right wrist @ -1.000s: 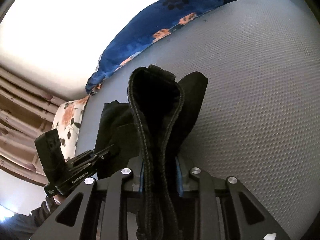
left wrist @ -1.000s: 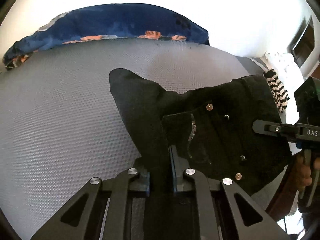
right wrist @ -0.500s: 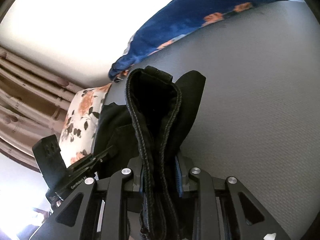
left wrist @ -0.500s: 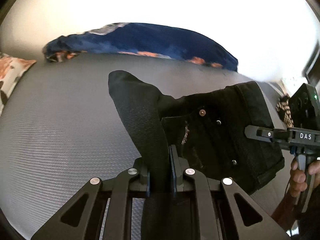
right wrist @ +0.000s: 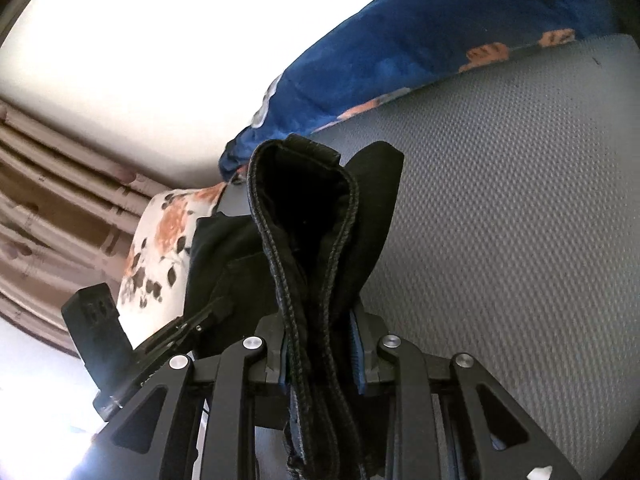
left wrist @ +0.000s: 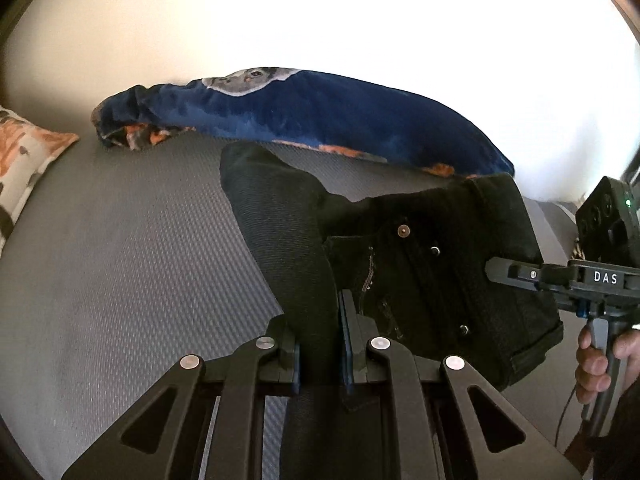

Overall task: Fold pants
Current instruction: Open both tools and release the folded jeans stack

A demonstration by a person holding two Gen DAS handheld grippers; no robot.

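Pants (left wrist: 432,276) near blue blanket (left wrist: 320,116).

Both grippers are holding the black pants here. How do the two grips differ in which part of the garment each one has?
The left gripper pinches a smooth, plain fold of the black pants; the right gripper clamps a thick stitched edge with heavy seams. The left gripper's cloth runs up to one rounded point, while the right gripper's bundle opens into a loop above its fingers. Both are shut on the same garment, above the grey mattress.
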